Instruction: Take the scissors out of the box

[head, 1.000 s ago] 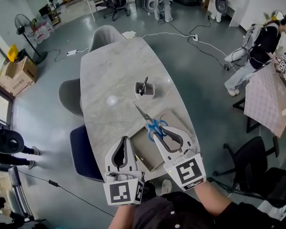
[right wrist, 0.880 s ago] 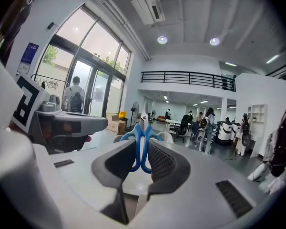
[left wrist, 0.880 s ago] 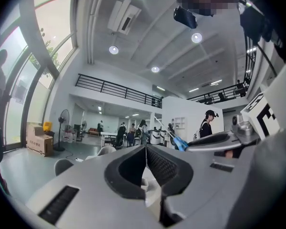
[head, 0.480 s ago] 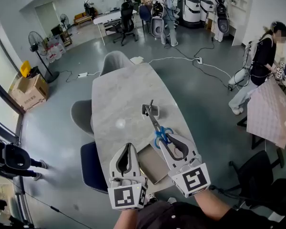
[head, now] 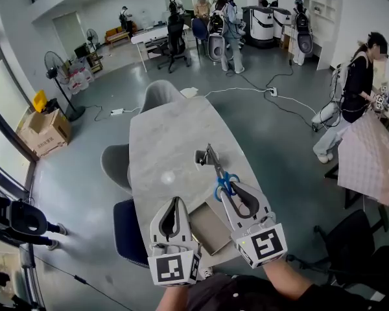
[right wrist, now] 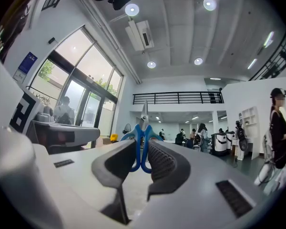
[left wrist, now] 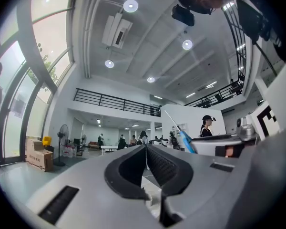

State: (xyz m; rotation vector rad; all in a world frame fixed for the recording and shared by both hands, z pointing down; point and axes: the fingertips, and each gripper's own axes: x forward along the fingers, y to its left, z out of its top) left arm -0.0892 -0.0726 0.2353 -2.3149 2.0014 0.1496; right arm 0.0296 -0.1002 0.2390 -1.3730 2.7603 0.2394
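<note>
In the head view, my right gripper (head: 227, 186) is shut on the blue handles of the scissors (head: 218, 170), and their blades point away toward the far end of the table. The scissors hang in the air above the marble table (head: 162, 135), clear of the shallow brown box (head: 209, 229) that lies between my two grippers near the table's front edge. My left gripper (head: 176, 201) is shut on nothing, held left of the box. The right gripper view shows the blue handles (right wrist: 140, 144) pinched between the pads. In the left gripper view the jaws meet, and the scissors (left wrist: 183, 135) show to the right.
A small white cup (head: 203, 158) with a dark pen stands mid-table just beyond the scissors' tips. Grey chairs (head: 118, 166) and a dark blue chair (head: 131, 232) line the table's left side. Several people stand at the back, one person (head: 358, 76) at the right.
Both grippers have risen from the table. The scissors came up out of the box with the right gripper, and their tips now reach over the white cup.
</note>
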